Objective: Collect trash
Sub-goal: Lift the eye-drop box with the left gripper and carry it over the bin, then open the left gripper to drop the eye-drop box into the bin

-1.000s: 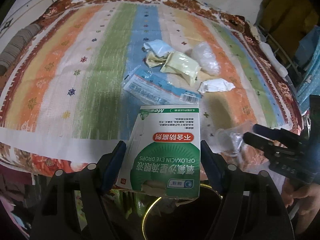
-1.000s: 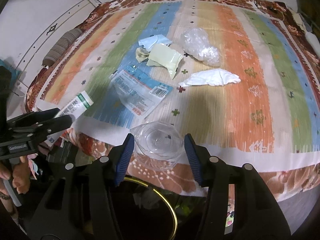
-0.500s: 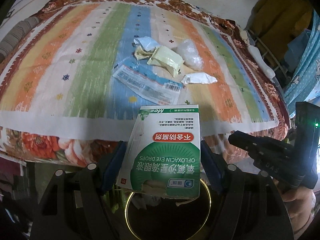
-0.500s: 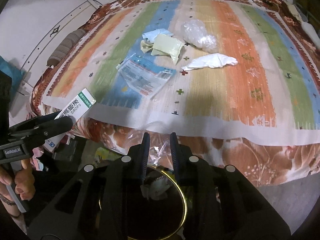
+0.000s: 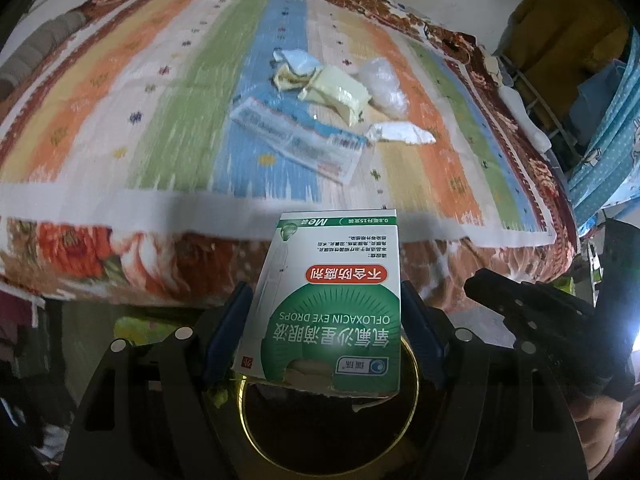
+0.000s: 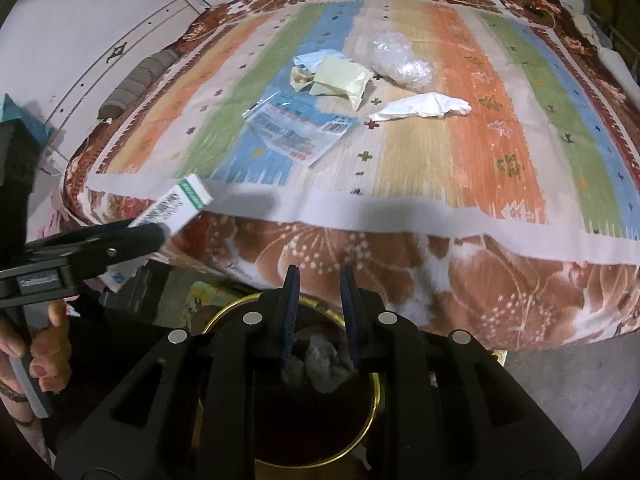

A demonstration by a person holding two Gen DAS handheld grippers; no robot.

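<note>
Below, the gold-rimmed bin (image 6: 376,396) holds crumpled plastic (image 6: 324,360); left gripper (image 5: 326,320) clamps the eye-drops box (image 5: 332,300), right gripper (image 6: 319,312) nearly closed, empty.

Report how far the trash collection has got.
Done: crumpled clear plastic lies in the gold-rimmed bin, below the right tool, which is nearly closed and holds nothing. In hand: the left tool grips the eye drops box above the bin. Left on the striped blanket: the printed plastic bag, yellow wrapper, clear plastic wad, white tissue and a small crumpled wrapper.
</note>
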